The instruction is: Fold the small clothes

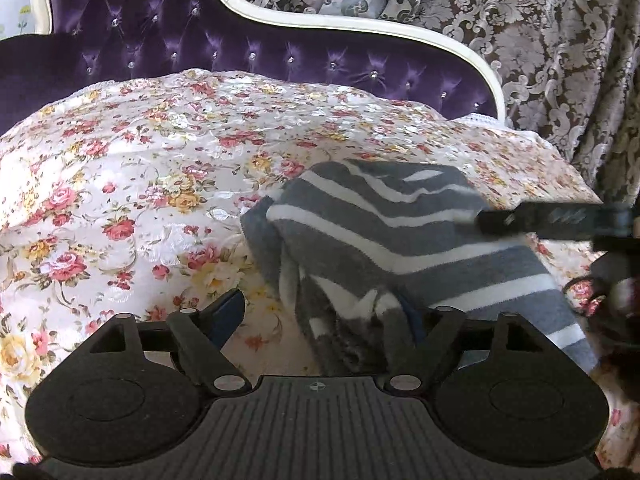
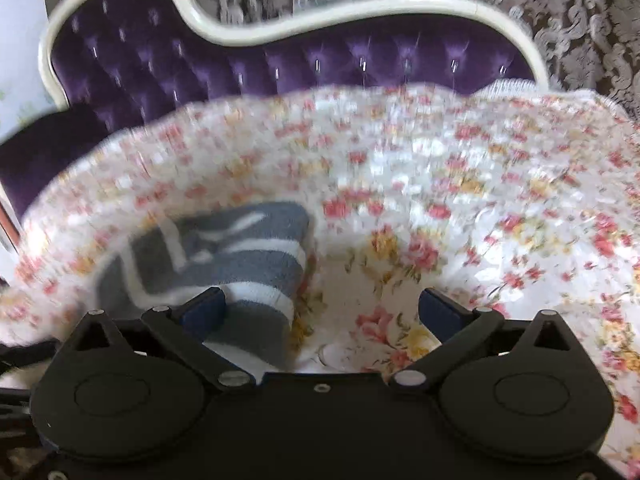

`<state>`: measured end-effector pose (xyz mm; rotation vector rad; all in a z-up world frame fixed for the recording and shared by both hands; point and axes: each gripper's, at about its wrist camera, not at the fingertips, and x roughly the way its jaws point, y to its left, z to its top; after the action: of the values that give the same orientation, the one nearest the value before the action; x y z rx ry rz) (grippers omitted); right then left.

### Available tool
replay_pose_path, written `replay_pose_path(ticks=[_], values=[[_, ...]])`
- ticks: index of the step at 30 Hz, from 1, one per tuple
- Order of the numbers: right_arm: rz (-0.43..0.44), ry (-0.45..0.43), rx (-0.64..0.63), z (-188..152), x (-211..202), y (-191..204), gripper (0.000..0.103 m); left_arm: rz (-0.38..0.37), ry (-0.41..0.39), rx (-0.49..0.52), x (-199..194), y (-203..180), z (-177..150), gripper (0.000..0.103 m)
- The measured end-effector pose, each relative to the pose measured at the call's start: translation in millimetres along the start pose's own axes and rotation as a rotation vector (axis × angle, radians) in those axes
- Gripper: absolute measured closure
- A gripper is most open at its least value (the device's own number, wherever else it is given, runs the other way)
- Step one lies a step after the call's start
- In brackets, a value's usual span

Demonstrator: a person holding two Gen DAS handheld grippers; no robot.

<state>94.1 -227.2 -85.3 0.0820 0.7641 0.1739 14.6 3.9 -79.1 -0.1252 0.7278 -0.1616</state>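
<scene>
A small grey garment with white stripes [image 1: 404,240] lies bunched and partly folded on the floral bedspread [image 1: 120,184]. My left gripper [image 1: 324,316] is open, its jaws wide apart; the garment's near corner lies between them, against the right finger. The right gripper's black finger [image 1: 552,222] reaches in from the right over the garment. In the blurred right wrist view the garment [image 2: 224,256] lies at the lower left. My right gripper [image 2: 320,312] is open, its left fingertip [image 2: 204,312] over the garment's edge.
A purple tufted headboard with a white curved frame [image 1: 256,52] stands behind the bed. Patterned grey-brown curtains [image 1: 560,60] hang at the right. The floral bedspread [image 2: 460,200] stretches left and right of the garment.
</scene>
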Motion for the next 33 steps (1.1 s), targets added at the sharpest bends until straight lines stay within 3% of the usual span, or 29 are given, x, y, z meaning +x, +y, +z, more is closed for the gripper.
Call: replay_pose_path(ticks=[12,17,22,27,29,33], values=[[-0.012,-0.025,-0.045,-9.6,-9.2,8.0,0.001,0.047,-0.022,0.002,-11.3,-2.8,0.2,0.017],[0.003,-0.121,-0.019,-4.3,-37.8,4.9,0.0,0.102,-0.072,0.03,-35.1,-7.7,2.2,0.017],[0.059,-0.191,0.032,-4.2,-76.5,1.5,0.0,0.214,-0.128,0.082,-63.1,-21.1,14.9,0.017],[0.094,-0.183,0.059,-14.4,-102.4,-0.2,0.0,0.36,-0.165,0.139,-85.0,-42.0,22.1,0.017],[0.1,-0.178,0.068,-20.4,-112.0,1.0,0.001,0.353,-0.152,0.151,-88.7,-45.6,22.4,0.017],[0.073,-0.125,0.039,-31.5,-122.8,10.6,0.001,0.25,-0.089,0.109,-89.7,-45.0,18.7,0.017]])
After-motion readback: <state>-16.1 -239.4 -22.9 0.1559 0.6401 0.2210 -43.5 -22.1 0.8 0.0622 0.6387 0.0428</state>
